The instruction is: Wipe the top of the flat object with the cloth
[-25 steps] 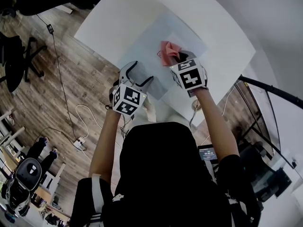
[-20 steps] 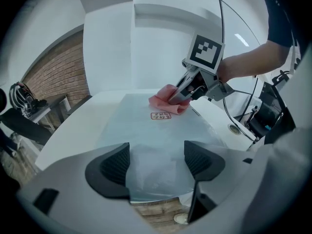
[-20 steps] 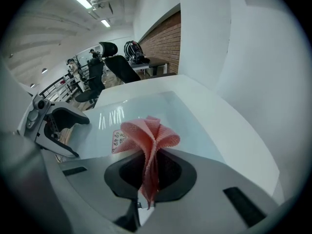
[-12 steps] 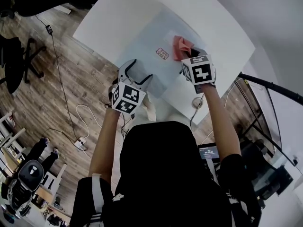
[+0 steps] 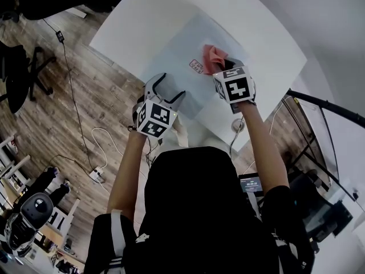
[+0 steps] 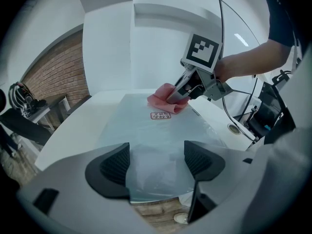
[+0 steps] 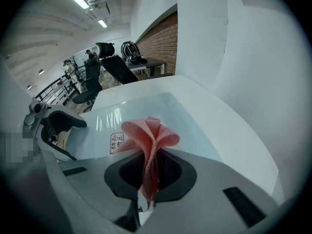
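A flat pale-blue glassy sheet (image 5: 182, 56) (image 6: 156, 140) (image 7: 146, 111) lies on the white table (image 5: 148, 16), with a small red-print label (image 5: 196, 67) (image 6: 160, 115) (image 7: 116, 143) on it. My right gripper (image 5: 221, 67) (image 7: 148, 172) is shut on a pink cloth (image 5: 214, 56) (image 6: 163, 101) (image 7: 148, 135), which is pressed onto the sheet just right of the label. My left gripper (image 5: 169, 90) (image 6: 156, 162) is open over the sheet's near edge, with nothing between its jaws.
The table's near edge (image 5: 120, 61) drops to a wooden floor with cables (image 5: 85, 136) and an office chair (image 5: 23, 67). A cable port (image 6: 235, 128) sits in the table by the right arm. A brick wall (image 7: 161, 38) and chairs (image 7: 112, 67) stand beyond the table.
The right gripper has carried the cloth from the sheet's middle out to the right, then slightly back left toward the label. The label is now uncovered. The left gripper stays put.
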A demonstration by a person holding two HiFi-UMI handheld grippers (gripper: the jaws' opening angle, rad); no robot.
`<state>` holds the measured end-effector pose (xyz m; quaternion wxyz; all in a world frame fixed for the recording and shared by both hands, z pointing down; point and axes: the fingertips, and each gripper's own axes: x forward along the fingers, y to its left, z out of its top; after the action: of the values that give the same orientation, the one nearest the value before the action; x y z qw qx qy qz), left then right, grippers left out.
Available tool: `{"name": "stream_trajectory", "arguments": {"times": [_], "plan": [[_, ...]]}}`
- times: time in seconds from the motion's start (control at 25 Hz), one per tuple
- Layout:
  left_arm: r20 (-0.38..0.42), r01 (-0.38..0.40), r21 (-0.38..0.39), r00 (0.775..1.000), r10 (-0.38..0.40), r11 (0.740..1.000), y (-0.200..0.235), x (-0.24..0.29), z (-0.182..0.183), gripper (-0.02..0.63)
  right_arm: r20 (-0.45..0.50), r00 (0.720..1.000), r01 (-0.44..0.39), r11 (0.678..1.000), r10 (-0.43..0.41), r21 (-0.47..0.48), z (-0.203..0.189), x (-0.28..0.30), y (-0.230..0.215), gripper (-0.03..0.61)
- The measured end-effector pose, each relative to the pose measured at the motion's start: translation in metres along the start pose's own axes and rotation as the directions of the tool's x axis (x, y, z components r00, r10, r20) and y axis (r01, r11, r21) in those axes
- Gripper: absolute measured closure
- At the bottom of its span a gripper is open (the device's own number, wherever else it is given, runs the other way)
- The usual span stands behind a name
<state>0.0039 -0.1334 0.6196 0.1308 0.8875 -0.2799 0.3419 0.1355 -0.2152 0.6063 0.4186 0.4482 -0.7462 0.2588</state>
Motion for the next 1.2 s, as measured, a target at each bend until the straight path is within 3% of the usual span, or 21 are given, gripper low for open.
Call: {"name": "stream_trajectory", "arguments": {"times": [0.64,1.2], "plan": [[0.011,0.007,-0.001,1.000,-0.007,1.000,0.007,-0.002,-0.004,0.272,0.012,0.989,-0.145,0.984,0.147,-0.106,0.022,0.014,0.083,0.532],[0.012,0.012,0.001,1.000,-0.012,1.000,0.002,-0.002,-0.001,0.272,0.010,0.987,-0.157,0.981,0.159,-0.112,0.020,0.013,0.082,0.531]]}}
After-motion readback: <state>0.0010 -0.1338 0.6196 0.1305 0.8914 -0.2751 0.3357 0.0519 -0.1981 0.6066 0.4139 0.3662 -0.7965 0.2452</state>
